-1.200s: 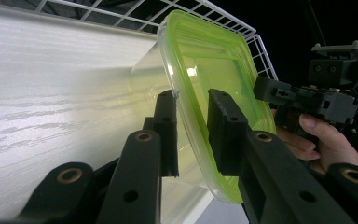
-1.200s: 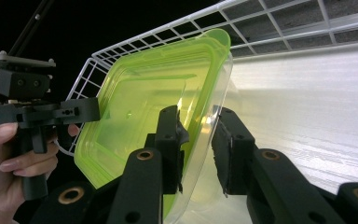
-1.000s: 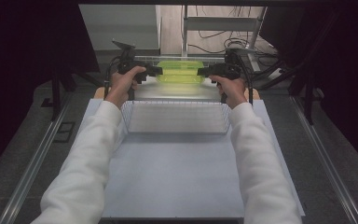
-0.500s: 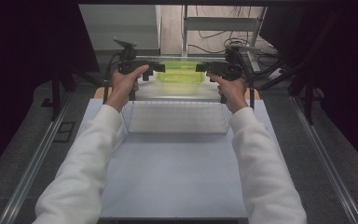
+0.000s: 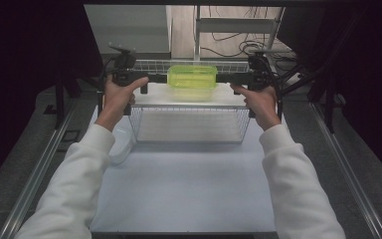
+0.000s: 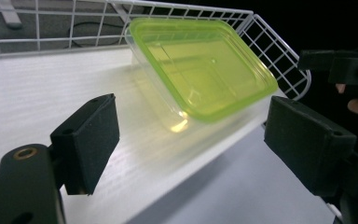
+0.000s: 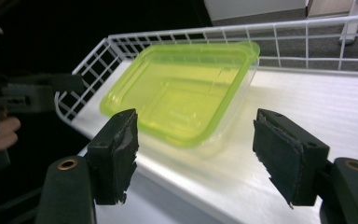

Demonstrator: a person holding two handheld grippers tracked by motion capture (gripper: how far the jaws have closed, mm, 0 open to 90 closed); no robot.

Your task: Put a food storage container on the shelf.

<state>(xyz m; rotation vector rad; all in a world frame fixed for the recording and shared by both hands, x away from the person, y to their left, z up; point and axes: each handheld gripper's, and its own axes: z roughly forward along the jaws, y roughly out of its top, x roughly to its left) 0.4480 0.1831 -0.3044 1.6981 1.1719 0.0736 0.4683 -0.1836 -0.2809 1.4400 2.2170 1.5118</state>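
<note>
green-lidded box between two open grippers

a clear plastic box with a translucent green lid (image 5: 192, 79) sits on the white top shelf of a wire rack (image 5: 189, 99), upper centre of the high view. the left gripper (image 6: 191, 140) and right gripper (image 7: 196, 154) flank it, jaws wide, not touching it.

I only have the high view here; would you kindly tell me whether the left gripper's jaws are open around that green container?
Observer: Yes, the left gripper is open; its jaws stand wide, short of the green-lidded container.
Operator: Thank you. And the right one?
Observer: The right gripper is open too, and touches nothing.
Operator: Is the container resting flat?
Observer: It sits flat on the white shelf, near the front edge, with the wire rail behind it.
</note>
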